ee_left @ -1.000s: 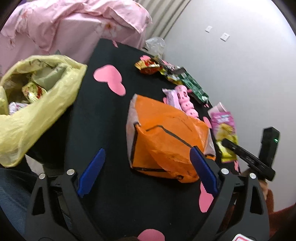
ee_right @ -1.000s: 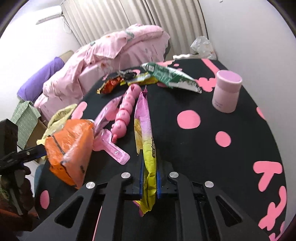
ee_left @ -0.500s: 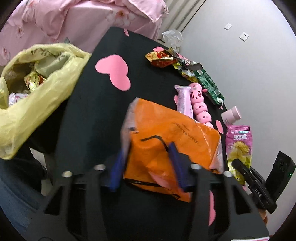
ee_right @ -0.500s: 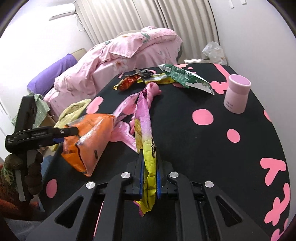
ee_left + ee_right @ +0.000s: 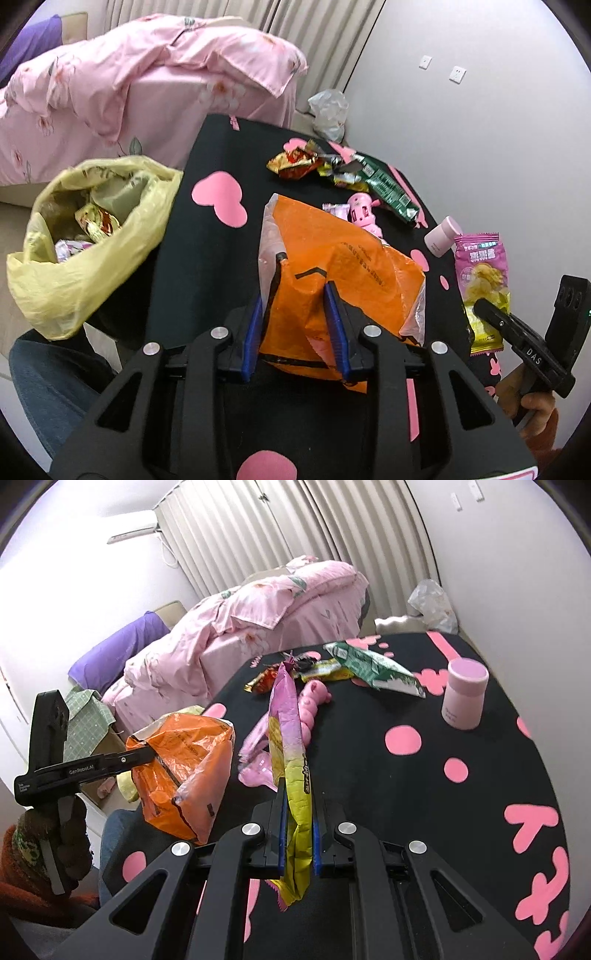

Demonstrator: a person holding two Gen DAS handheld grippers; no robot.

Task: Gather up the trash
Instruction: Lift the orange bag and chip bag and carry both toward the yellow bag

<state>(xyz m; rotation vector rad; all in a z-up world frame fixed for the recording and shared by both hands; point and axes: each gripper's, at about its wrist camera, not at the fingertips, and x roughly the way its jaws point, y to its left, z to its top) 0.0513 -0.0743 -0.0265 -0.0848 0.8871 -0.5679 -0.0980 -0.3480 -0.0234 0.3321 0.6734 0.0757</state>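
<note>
An orange plastic bag (image 5: 351,266) hangs just above the black table (image 5: 221,229), pinched at its near edge. My left gripper (image 5: 293,295) is closing its jaws on that bag, and both blue pads press into the plastic. In the right wrist view the same bag (image 5: 184,760) dangles from the left gripper (image 5: 147,755). My right gripper (image 5: 298,797) is shut on a pink and yellow snack packet (image 5: 286,716), which sticks up from the jaws. A yellow trash bag (image 5: 92,258) with wrappers inside gapes open at the table's left edge.
Far across the table lie a red-gold wrapper (image 5: 291,164), a green wrapper (image 5: 388,188), a pink toy (image 5: 364,210) and a pink cup (image 5: 463,694). A bed with a pink quilt (image 5: 129,81) stands behind. A person's leg in jeans (image 5: 44,380) is below the trash bag.
The left jaws went from wide open around the orange bag to clamped on it, and the bag rose off the table. The right gripper lifted a little with its packet.
</note>
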